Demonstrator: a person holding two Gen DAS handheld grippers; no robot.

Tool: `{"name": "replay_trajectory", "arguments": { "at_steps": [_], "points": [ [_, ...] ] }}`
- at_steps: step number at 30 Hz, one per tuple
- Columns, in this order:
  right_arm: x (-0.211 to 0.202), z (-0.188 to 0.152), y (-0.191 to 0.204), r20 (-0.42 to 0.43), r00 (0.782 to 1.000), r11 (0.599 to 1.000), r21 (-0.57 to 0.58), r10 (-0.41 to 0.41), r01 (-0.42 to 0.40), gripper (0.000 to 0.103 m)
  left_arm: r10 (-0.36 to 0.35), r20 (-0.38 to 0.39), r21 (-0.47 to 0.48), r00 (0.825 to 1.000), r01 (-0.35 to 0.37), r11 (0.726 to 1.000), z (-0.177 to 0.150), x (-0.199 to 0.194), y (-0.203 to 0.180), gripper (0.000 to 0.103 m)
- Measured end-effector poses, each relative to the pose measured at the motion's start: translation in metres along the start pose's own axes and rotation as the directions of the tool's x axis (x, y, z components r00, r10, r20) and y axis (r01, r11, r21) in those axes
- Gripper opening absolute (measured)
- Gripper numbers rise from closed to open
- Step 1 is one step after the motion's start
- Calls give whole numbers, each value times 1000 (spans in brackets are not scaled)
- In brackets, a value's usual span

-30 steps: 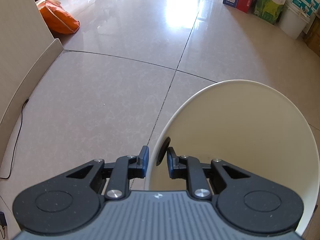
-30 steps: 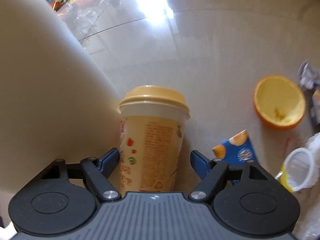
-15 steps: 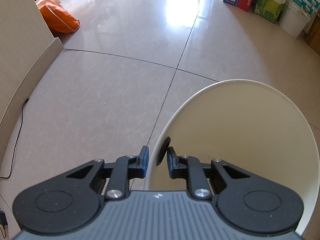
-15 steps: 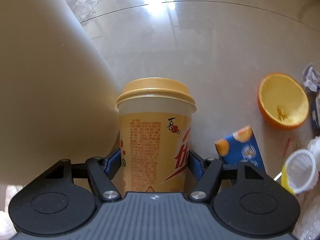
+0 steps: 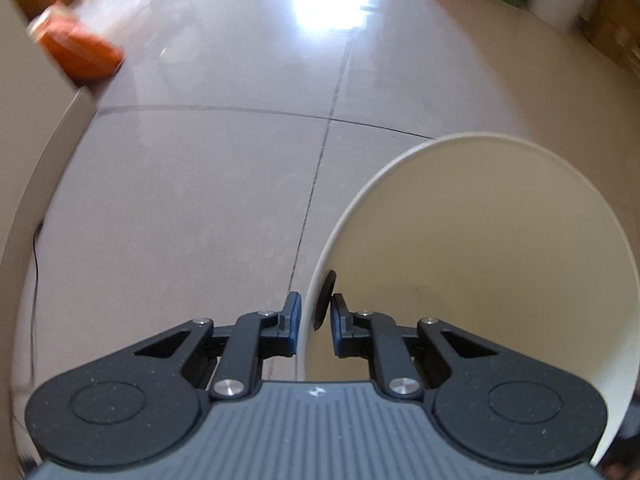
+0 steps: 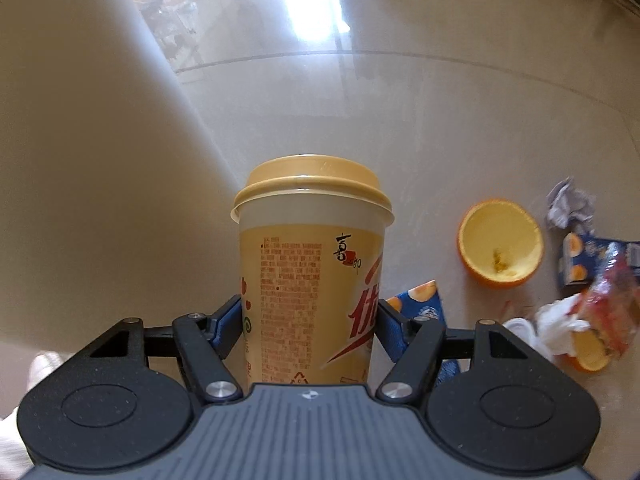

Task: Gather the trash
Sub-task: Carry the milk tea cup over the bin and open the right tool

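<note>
Trash lies on the floor [image 6: 460, 112] in a loose scatter to the right, and the biggest thing near it is the cream bin [image 5: 480, 260], whose wall fills the left of the right wrist view just beside the cup [image 6: 312, 264]. The left gripper [image 5: 311, 328] has its jaws pinching the bin's rim, one inside and one outside. The right gripper [image 6: 310, 320] has its jaws pressed on both sides of the lidded yellow cup, low on its body, so the cup stands tall above the grip. An orange half [image 6: 500, 244] sits open side up beyond a blue carton [image 6: 420, 300], with crumpled paper [image 6: 568, 204] and wrappers [image 6: 600, 280] further right. The likely trouble is the tapered cup slipping or tilting in so low a hold as it goes over the rim, or its lid popping and spilling any dregs. A thin rim pinch could also let the bin swing.
</note>
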State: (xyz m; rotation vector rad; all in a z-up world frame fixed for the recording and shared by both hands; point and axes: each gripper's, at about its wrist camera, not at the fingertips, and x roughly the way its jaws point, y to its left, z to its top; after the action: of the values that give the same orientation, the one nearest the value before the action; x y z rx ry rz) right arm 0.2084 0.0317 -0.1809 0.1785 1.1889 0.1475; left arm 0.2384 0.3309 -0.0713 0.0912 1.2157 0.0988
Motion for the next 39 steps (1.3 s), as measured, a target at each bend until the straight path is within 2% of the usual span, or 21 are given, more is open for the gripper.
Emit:
{"name": "replay_trajectory", "arguments": {
  "at_steps": [5, 11, 16, 23, 27, 32, 36, 39],
  "points": [
    [-39, -5, -2, 25, 1000, 999, -40, -3, 4, 73, 17, 50, 119, 999, -23, 993, -7, 0, -8, 13],
    [-70, -15, -8, 27, 1000, 1000, -22, 11, -10, 73, 22, 107, 208, 994, -44, 977, -9, -5, -16, 14],
    [-102, -17, -15, 26, 1000, 999, -42, 13, -12, 73, 7, 125, 236, 992, -37, 971, -12, -6, -17, 14],
    [-170, 11, 3, 63, 998, 988, -152, 17, -7, 73, 0, 119, 271, 993, -32, 962, -11, -9, -17, 14],
    [-207, 39, 22, 106, 993, 978, -208, 57, -34, 73, 3, 109, 283, 994, -34, 959, -9, -11, -22, 14],
    [-216, 73, 59, 123, 981, 958, -262, 148, -112, 73, 6, 90, 278, 996, -31, 960, -2, -10, -22, 13],
    [-200, 95, 93, 131, 971, 943, -293, 200, -155, 73, 8, 85, 267, 996, -30, 963, 1, -8, -21, 13],
    [-179, 107, 115, 106, 966, 935, -295, 236, -196, 73, 0, 80, 250, 997, -20, 968, 1, -7, -18, 13]
  ]
}}
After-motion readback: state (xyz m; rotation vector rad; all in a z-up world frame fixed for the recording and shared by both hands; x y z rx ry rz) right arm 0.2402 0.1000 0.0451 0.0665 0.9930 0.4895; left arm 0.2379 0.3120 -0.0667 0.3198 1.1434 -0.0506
